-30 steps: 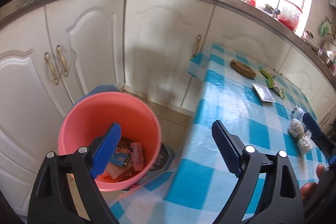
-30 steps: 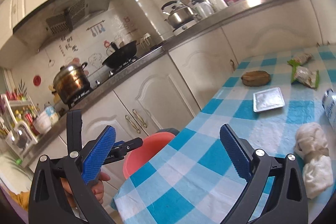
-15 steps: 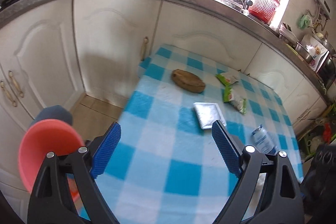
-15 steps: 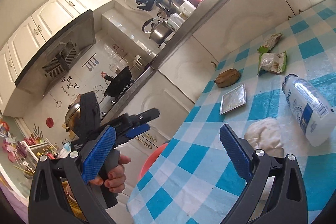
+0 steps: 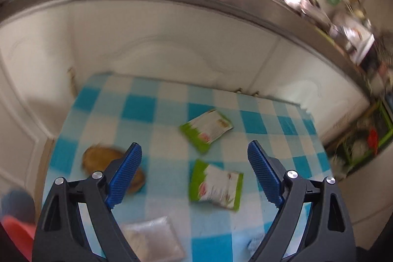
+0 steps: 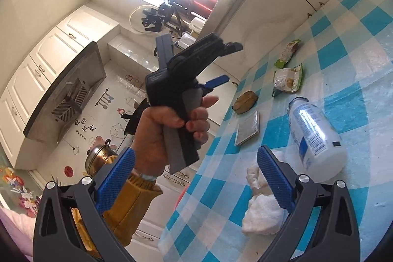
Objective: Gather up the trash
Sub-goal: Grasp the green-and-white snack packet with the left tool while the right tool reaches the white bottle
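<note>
Left tongs [image 5: 194,176] gaping wide, empty, over the checkered worktop [image 5: 169,146], a green wrapper [image 5: 215,184] lying between them. Right tongs [image 6: 196,178] also wide, tissue wad [image 6: 261,213] and bottle [image 6: 314,134] near on the right.

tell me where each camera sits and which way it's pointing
Left wrist: sits on the left hand-held gripper, jaws open, looking down over the checked table at two green snack packets, toward white cabinets.
Right wrist: sits on the right hand-held gripper, jaws open, looking across the table edge toward the stove wall; the person's left hand grips the other tool, above a plastic bottle and white tissue.
Shared: the packets, brown peel and foil tray.
</note>
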